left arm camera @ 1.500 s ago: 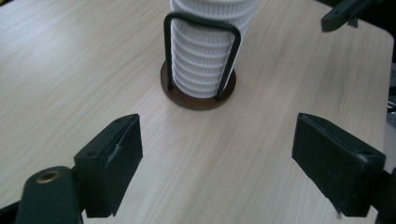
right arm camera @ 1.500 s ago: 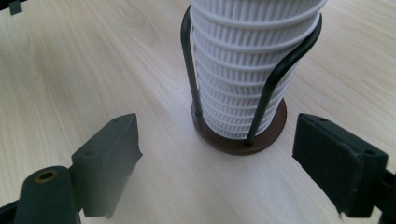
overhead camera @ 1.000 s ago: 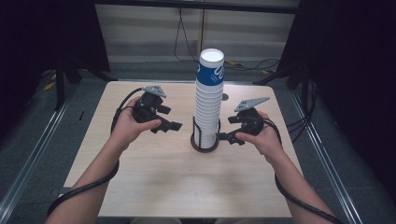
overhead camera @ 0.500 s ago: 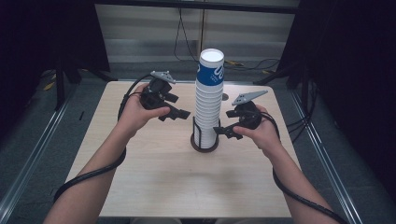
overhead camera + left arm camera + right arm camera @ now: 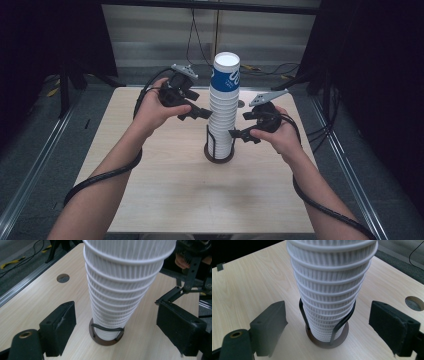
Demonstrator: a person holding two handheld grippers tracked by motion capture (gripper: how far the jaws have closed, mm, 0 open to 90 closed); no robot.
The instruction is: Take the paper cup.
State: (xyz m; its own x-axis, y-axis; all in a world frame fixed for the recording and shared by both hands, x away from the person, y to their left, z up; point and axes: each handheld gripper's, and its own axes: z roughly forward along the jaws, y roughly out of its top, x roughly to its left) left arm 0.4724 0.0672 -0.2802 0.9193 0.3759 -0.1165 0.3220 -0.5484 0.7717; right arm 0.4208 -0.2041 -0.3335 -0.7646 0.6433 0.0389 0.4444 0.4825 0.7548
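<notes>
A tall stack of white ribbed paper cups (image 5: 223, 117) stands in a black wire holder (image 5: 219, 152) at the table's middle; the top cup (image 5: 226, 77) carries a blue print. My left gripper (image 5: 202, 114) hovers at the stack's left side, about halfway up, and is open. My right gripper (image 5: 236, 134) is lower on the stack's right side, also open. In the left gripper view the stack (image 5: 122, 290) rises between the spread pads (image 5: 62, 320) without touching them. In the right gripper view the stack (image 5: 332, 290) and holder (image 5: 329, 338) likewise sit between wide pads (image 5: 390, 323).
The light wooden table (image 5: 165, 190) has a round hole (image 5: 241, 104) behind the stack, which also appears in the right gripper view (image 5: 414, 303). Black cables (image 5: 100, 177) trail from both grippers over the table's edges. Metal rails and dark floor surround the table.
The left hand has risen and moved in toward the stack, from near its base to about halfway up. The right hand has lifted slightly beside the stack. Both jaws stay equally spread.
</notes>
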